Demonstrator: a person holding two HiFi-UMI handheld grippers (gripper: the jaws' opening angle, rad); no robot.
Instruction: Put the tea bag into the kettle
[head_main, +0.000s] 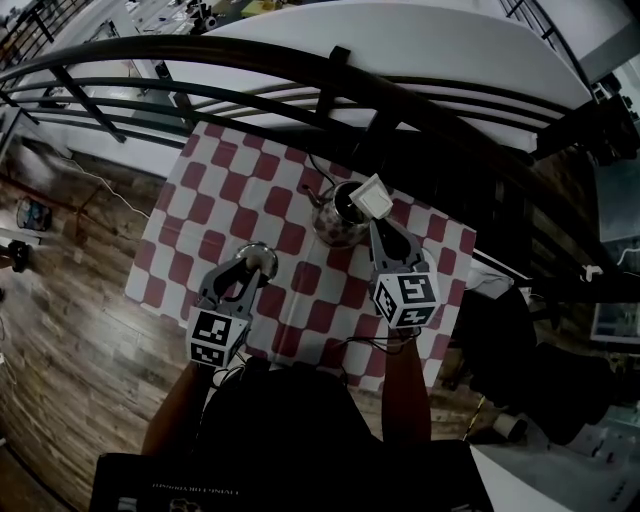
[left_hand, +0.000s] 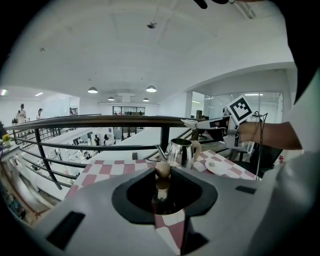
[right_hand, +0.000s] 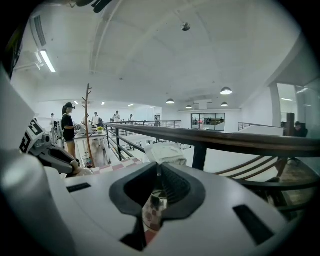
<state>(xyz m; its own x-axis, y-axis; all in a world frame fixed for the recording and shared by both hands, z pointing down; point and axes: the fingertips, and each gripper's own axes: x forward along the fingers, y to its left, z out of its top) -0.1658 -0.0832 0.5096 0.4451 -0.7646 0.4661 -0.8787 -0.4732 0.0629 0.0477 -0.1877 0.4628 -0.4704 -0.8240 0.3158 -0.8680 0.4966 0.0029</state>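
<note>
A shiny metal kettle (head_main: 336, 218) stands open on the red-and-white checked table (head_main: 230, 190). My right gripper (head_main: 377, 222) is shut on a white tea bag (head_main: 372, 197), which hangs just above the right side of the kettle's mouth. In the right gripper view the tea bag (right_hand: 165, 152) sticks out past the jaws, with the kettle (right_hand: 156, 201) below. My left gripper (head_main: 252, 266), near and left of the kettle, is shut on the kettle lid (head_main: 256, 257); its pale knob (left_hand: 162, 170) sits between the jaws. The left gripper view shows the kettle (left_hand: 181, 151) and the right gripper (left_hand: 216, 123) above it.
A dark metal railing (head_main: 300, 95) runs along the table's far side. A small white saucer (left_hand: 217, 166) lies on the cloth right of the kettle. The near table edge (head_main: 300, 360) is close to the person's body. Wooden floor (head_main: 60, 330) lies to the left.
</note>
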